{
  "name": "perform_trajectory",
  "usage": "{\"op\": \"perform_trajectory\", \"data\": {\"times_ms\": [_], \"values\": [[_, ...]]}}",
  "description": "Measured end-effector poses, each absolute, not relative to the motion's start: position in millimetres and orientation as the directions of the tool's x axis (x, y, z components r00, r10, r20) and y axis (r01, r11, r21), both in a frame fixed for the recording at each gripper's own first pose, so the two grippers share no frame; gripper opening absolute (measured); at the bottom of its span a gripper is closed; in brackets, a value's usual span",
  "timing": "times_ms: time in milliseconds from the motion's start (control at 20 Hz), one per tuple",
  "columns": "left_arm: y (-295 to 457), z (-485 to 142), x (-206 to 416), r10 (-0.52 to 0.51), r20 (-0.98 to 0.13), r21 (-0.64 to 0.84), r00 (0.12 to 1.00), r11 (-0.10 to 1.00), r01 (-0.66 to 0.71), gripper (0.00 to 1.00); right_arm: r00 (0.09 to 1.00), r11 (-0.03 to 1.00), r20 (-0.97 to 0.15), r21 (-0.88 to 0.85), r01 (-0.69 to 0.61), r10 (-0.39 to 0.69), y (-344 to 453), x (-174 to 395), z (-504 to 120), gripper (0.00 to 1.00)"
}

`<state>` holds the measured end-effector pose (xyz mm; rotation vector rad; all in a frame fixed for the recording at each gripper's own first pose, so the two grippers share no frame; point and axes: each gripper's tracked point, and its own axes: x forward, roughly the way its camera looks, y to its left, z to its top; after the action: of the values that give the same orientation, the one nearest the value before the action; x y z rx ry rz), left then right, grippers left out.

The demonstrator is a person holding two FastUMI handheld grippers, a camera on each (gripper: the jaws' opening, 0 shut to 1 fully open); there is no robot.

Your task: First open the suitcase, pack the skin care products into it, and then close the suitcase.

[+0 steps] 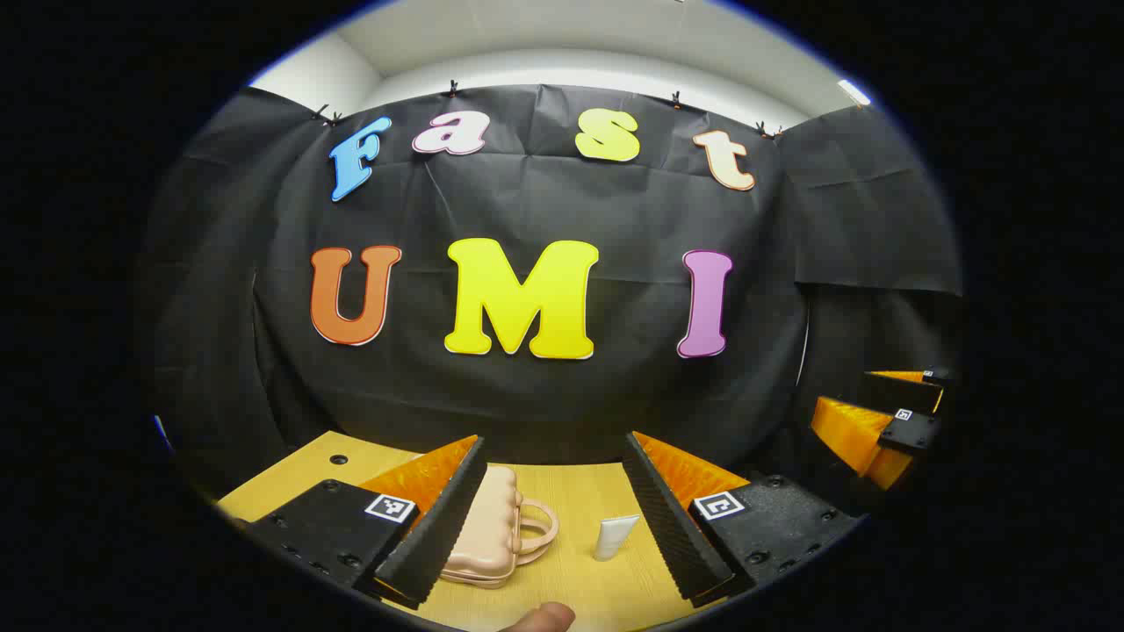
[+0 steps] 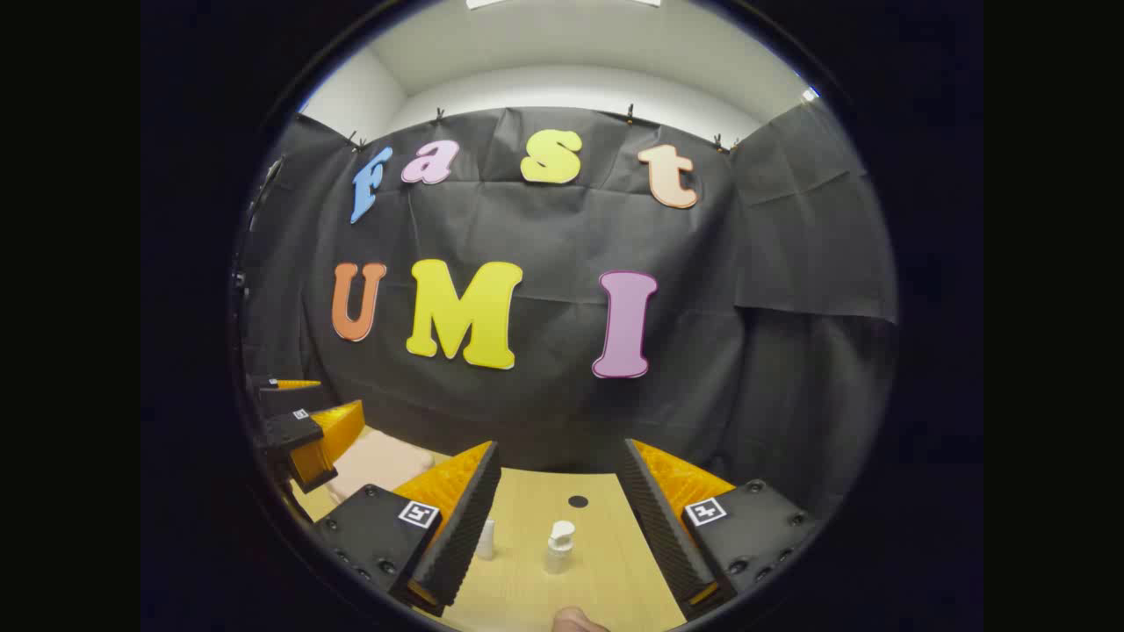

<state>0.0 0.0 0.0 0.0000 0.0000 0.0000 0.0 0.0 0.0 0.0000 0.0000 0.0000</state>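
While the left gripper (image 1: 553,518) hangs over the wooden counter (image 1: 606,597) with its jaws wide and empty, the closed pink suitcase (image 1: 492,535) lies flat just ahead of its left jaw, and a white tube (image 1: 615,537) stands between the jaws. The right gripper (image 2: 558,518) also holds its jaws wide, with a white pump bottle (image 2: 558,544) standing between them and a small white tube (image 2: 486,539) beside the left jaw.

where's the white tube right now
In the left gripper view the white tube stands on the wooden table, between the left gripper's open fingers, just right of the closed pink suitcase.
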Motion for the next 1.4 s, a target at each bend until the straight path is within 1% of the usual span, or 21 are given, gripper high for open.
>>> {"op": "perform_trajectory", "data": {"times_ms": [100,400,700,950,1200,1400], "values": [[-3.2,-2.2,0.2,-0.01,-0.005,-0.011,1.0,1.0,0.01,0.99,1.0,1.0,0.008,-0.003,-0.003,0.003,0.4,-1.1,2.8,0.82],[2.1,-8.4,-1.4,0.011,-0.023,-0.034,1.0,0.999,-0.012,0.99,1.0,1.0,0.008,-0.012,-0.025,0.025,7.5,-4.7,-0.1,0.82],[3.6,-3.7,-5.7,0.011,-0.001,-0.024,1.0,1.0,-0.012,0.99,0.998,0.998,-0.005,-0.013,-0.061,0.061,20.1,-4.2,-4.1,0.83],[9.0,-5.4,-4.4,0.023,-0.004,-0.027,1.0,0.999,-0.023,0.99,0.996,0.996,-0.004,-0.022,-0.086,0.086,28.7,0.7,-4.4,0.82],[18.6,-14.6,4.0,0.044,-0.017,-0.014,0.999,0.999,-0.044,0.99,0.996,0.996,-0.018,-0.023,-0.086,0.086,30.5,6.4,-10.8,0.82],[33.9,-39.9,17.2,0.073,-0.044,0.021,0.996,0.997,-0.072,0.99,0.997,0.998,-0.048,-0.015,-0.06,0.06,21.6,11.0,-26.7,0.82]]}}
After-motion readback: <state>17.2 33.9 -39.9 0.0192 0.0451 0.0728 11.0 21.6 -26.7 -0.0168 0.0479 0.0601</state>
